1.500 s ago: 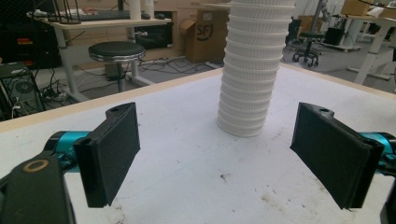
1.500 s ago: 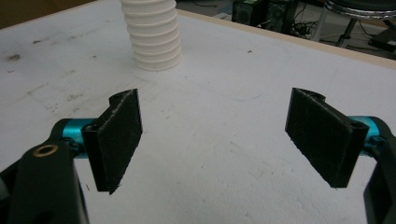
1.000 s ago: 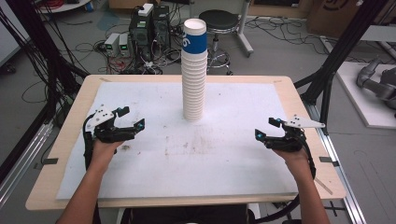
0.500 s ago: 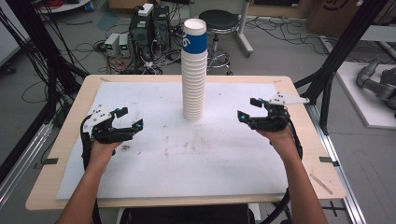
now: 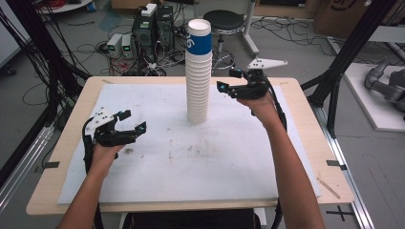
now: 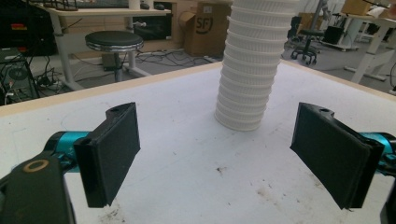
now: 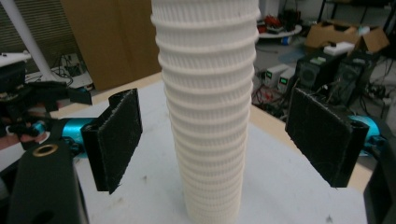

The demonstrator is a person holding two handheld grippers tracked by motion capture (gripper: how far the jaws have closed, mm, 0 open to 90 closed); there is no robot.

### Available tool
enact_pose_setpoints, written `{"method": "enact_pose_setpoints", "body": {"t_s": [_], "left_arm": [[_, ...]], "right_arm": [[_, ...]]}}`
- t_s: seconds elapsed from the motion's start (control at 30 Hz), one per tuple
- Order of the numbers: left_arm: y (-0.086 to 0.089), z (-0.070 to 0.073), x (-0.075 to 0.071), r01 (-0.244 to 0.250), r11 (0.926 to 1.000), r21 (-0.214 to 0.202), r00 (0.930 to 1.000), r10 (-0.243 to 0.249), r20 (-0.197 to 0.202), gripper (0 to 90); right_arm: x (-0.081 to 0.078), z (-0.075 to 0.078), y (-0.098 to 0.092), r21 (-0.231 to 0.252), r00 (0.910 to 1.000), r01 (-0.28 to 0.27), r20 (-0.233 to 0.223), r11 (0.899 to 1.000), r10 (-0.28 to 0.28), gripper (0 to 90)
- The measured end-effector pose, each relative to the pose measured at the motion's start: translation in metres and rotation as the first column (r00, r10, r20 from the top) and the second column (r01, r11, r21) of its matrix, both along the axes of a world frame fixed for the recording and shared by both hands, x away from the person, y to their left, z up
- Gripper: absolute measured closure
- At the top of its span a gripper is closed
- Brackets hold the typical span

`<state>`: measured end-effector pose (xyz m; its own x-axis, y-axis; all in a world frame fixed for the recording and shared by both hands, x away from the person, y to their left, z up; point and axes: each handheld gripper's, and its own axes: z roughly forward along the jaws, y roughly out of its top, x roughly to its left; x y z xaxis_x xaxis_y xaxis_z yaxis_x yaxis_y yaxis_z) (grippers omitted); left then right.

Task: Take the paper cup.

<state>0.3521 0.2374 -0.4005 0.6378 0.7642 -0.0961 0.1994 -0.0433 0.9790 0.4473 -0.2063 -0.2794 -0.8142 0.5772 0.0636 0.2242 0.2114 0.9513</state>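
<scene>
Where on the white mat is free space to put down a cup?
The white mat is bare between the left gripper and the right forearm, in front of the tall stack of white ribbed paper cups. It is crowded beside the stack, where the right gripper hovers.

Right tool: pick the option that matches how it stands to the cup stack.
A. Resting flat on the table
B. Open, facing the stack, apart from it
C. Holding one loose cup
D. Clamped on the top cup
B: the right tool is raised beside the cup stack, jaws apart and not touching it.

light: even, bright indoor | shadows: soft, faint | glare: none | blur: slight softness, all views
</scene>
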Motion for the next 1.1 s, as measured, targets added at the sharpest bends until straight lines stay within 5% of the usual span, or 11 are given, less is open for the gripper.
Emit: {"method": "enact_pose_setpoints", "body": {"t_s": [0.57,0.73,1.1], "left_arm": [[0.000,-0.001,0.004,0.006,0.9997,-0.023,0.9999,-0.006,-0.008,15.1],[0.000,0.002,0.006,0.015,0.9993,-0.034,0.9998,-0.015,-0.009,15.1],[-0.003,0.060,0.028,0.044,0.9988,-0.020,0.9972,-0.042,0.062,15.3]], "right_arm": [[0.039,0.016,0.041,0.000,0.9994,-0.034,0.003,0.999,0.034,19.0],[0.049,0.015,0.050,0.030,0.9963,-0.086,0.005,0.996,0.086,15.8],[0.053,0.010,0.063,-0.004,0.9971,-0.071,0.027,0.997,0.071,17.4]]}}
